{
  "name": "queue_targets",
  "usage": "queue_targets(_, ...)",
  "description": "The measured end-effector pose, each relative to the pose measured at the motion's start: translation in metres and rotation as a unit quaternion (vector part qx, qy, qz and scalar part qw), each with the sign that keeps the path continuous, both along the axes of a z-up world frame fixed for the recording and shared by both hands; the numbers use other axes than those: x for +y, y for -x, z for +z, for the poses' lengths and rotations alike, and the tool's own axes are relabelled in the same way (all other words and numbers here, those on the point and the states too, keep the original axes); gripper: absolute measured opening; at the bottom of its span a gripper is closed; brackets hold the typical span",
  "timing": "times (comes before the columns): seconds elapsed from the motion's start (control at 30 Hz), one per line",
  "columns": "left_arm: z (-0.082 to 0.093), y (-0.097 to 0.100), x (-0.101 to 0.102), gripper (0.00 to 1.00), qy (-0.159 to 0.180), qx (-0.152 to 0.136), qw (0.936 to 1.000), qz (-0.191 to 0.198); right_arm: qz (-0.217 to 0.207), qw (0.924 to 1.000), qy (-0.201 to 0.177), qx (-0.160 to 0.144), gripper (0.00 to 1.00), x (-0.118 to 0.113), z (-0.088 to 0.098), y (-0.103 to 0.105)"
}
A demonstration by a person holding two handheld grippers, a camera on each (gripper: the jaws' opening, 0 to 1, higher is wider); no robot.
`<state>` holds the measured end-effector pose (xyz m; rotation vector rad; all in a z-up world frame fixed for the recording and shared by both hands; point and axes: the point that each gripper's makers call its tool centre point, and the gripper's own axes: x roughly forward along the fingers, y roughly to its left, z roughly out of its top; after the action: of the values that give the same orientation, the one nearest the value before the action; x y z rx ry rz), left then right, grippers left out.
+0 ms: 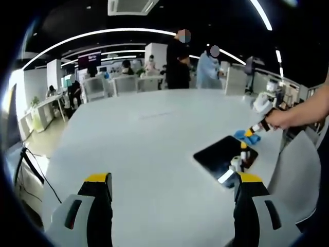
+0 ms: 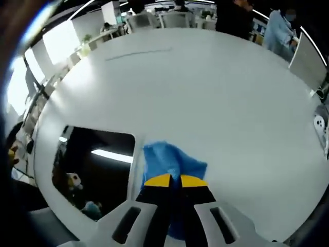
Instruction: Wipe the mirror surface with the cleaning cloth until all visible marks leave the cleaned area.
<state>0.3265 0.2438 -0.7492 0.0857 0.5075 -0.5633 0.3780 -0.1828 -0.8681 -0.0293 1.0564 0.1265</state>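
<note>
cloth (image 2: 172, 160) at mirror (image 2: 97, 159) edge, table (image 2: 216, 87) beyond

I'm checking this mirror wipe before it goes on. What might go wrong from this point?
1. The right gripper pinches the blue cleaning cloth beside the dark rectangular mirror, not on it; a stroke from here may wipe the white table instead.
2. Little cloth shows beyond the yellow tips, so hard parts might scrape the glass.
3. The left gripper hangs open away from the mirror, so the mirror might slide when pushed.
</note>
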Motion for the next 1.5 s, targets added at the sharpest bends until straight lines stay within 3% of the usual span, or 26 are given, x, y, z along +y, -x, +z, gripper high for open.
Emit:
queue_targets(0.4,0.000,0.005,0.006,1.00,-0.001,-0.001,1.0000,0.004,-0.029,0.9989,-0.036,-0.004,0.00,-0.002,0.027,-0.003)
queue_targets(0.67,0.001,0.002,0.006,1.00,0.003,-0.003,1.0000,0.004,-0.038,0.9981,-0.049,-0.005,0.00,0.001,0.031,-0.009)
queue_targets(0.9,0.000,0.001,0.007,1.00,0.003,0.000,1.0000,0.004,-0.034,0.9972,-0.067,-0.004,0.00,0.018,0.036,-0.015)
queue_targets(1.5,-0.005,0.001,0.012,1.00,0.009,0.004,0.9999,0.005,-0.023,0.9949,-0.098,0.014,0.00,0.061,0.027,-0.024)
